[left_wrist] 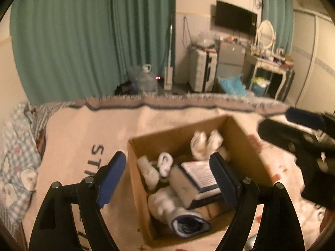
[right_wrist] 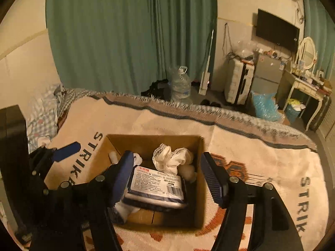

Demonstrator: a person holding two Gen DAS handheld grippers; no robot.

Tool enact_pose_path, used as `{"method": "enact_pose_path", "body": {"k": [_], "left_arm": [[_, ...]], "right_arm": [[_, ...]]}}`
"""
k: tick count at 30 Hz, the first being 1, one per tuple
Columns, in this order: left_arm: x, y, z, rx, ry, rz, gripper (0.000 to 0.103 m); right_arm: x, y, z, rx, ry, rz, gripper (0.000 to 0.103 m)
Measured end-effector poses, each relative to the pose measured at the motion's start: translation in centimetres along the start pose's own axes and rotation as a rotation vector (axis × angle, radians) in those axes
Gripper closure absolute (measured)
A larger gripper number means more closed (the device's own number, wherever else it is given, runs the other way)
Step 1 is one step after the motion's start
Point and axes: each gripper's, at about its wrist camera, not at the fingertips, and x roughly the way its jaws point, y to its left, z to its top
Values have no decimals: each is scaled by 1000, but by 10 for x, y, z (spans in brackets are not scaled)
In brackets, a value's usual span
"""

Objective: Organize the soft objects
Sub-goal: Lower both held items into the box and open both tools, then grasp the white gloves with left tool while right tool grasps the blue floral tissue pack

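Blue-padded fingers of the right gripper (right_wrist: 167,173) fill the near field of the right wrist view, spread wide apart with nothing between them, hanging over the open cardboard box (right_wrist: 201,188). Left gripper (left_wrist: 169,179) likewise stands wide open and empty; its left finger is over the blanket, its right finger over the box interior. Each tool shows at the edge of the other's view, close beside it.

Box sits on a cream woven blanket (right_wrist: 261,156) with dark "STRIKE" lettering, orange pattern and a fringed grey border, spread over a bed.

Box contents:
- flat plastic-wrapped pack (right_wrist: 157,186) with a white printed label and dark edges, lying tilted on top of other items, near the middle
- crumpled white lace-trimmed cloth (right_wrist: 169,159) toward the far wall, touching the pack's far edge
- rolled white socks (left_wrist: 163,165) along the left wall
- rolled white piece with a dark-striped end (left_wrist: 188,223) at the near corner, partly under the pack

Checked bedding (left_wrist: 18,150) lies bunched off the blanket's left edge.

Room beyond: green curtains (right_wrist: 125,31), large water jug (right_wrist: 181,83) on the floor, white suitcase (right_wrist: 238,83), wall-mounted TV (right_wrist: 276,31), dressing table with oval mirror (right_wrist: 306,52), blue bag (right_wrist: 264,106). Left wrist view is motion-blurred.
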Motion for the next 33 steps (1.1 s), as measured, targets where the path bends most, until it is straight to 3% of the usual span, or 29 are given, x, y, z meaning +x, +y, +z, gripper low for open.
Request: {"method": "enact_pose_path", "body": {"k": [9,12,16,19,27,33], "left_arm": [[-93,-4,29,-30,-135,-50,19],[-131,-5,26,-23,-203,-68,11],[-159,-5,14,-31,-251,-89,10],[-169,-4,6,-37,-249,-67,10],[-166,-6,-32,-29,-231,-12,10],[-128,0,-74,-66,-112,-13,10]], "right_arm": [[-122,-7,5,3,-130,-51,27],[-158,-10,-1,-2,-171,-63,23],[-181,-13,-13,-4,-185,-75,10],[-189,-14,-28,-2,-190,-72,0],[-177,-4,-67,-82,-174,-84,0],[-135,-4,-109,-117,-84,-59,0]]}}
